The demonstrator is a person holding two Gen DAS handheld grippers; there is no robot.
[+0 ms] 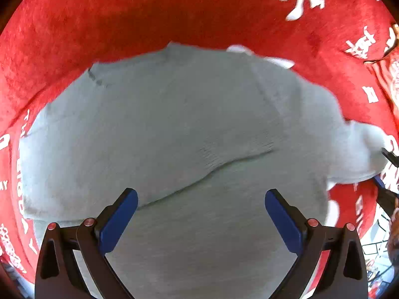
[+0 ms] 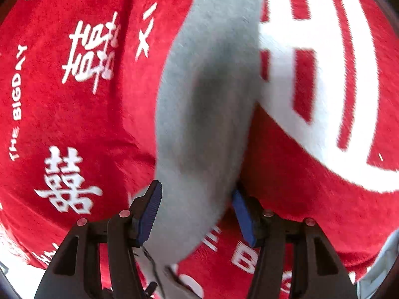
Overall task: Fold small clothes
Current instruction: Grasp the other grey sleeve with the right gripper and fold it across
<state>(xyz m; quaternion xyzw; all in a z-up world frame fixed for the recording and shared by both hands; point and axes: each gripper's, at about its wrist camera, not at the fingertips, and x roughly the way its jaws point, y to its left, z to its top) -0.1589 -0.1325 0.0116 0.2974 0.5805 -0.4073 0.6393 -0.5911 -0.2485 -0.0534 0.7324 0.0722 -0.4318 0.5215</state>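
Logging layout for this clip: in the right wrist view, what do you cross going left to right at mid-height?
Red cloth with white lettering → grey garment, hanging in a strip down the middle → large white printed shape on the red cloth.

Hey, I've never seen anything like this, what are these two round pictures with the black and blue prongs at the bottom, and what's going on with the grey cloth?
Each picture comes from a camera on a hand-held two-finger tool; a person holds one per hand. The left tool hangs open above a grey garment lying on a red cloth printed with white lettering. The right tool has a strip of the garment between its blue pads; blur hides whether they press it.
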